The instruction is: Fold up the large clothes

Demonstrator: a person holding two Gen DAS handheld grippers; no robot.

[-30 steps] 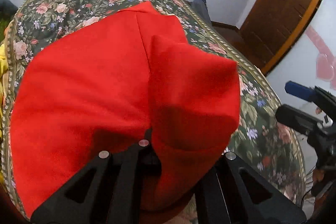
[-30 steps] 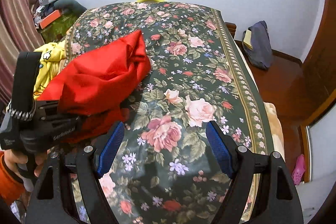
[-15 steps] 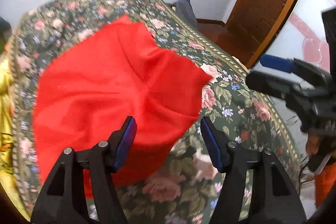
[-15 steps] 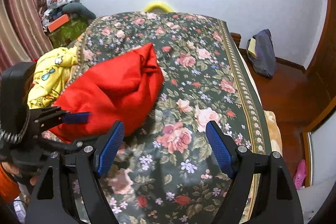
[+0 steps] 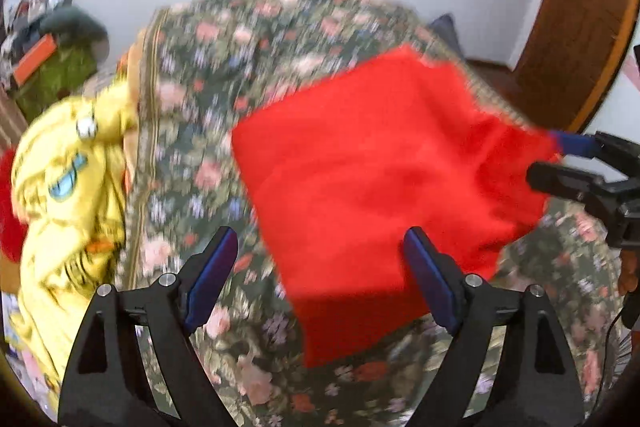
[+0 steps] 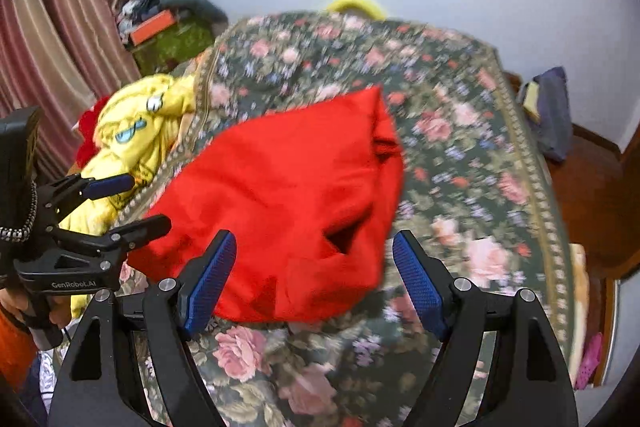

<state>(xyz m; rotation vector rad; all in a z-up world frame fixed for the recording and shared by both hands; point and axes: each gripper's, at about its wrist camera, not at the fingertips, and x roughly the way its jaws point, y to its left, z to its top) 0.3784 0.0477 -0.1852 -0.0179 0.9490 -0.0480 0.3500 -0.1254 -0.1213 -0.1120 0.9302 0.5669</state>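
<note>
**Red garment lies loose on the bed**

Both grippers, left (image 5: 320, 275) and right (image 6: 314, 281), fill the lower frame, jaws released and empty. Beyond, mid-frame, the red garment (image 6: 288, 195) rests rumpled on the floral bed (image 6: 460, 163). Yellow clothes (image 6: 132, 131) lie left.

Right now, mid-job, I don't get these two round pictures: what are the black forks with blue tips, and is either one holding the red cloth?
Each picture comes from a camera mounted on a hand-held gripper, looking along its two blue-padded fingers. The left gripper and right gripper are both open and hold nothing. The red garment lies loosely folded on the floral bedspread. A yellow garment is bunched at the bed's left edge. Each gripper also shows at the side of the other's picture.
</note>
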